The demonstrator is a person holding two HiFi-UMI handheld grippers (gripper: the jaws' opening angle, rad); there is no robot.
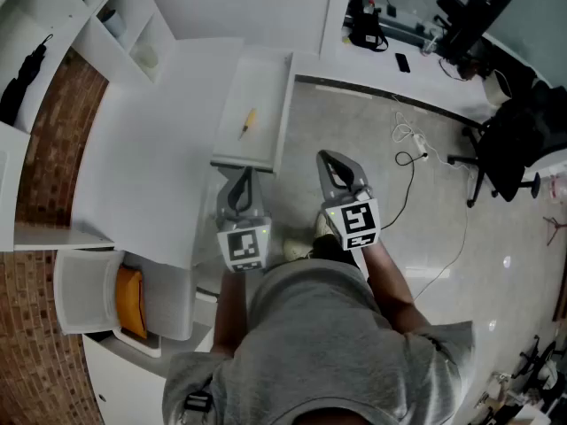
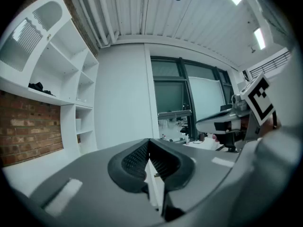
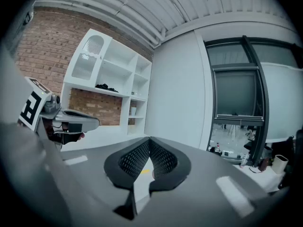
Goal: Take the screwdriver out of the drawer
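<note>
Grey plastic left gripper (image 1: pixel 244 173) of mine, jaws shut on nothing, sits at the near edge of the open white drawer (image 1: pixel 266 82). Inside lies the small yellow-handled screwdriver (image 1: pixel 247 120), slanted. My right gripper (image 1: pixel 325 157), jaws together and empty, hovers right of the drawer.

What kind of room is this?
Probably an office or lab workroom: a black office chair by a cluttered desk, white shelves against a brick wall, and large windows.
</note>
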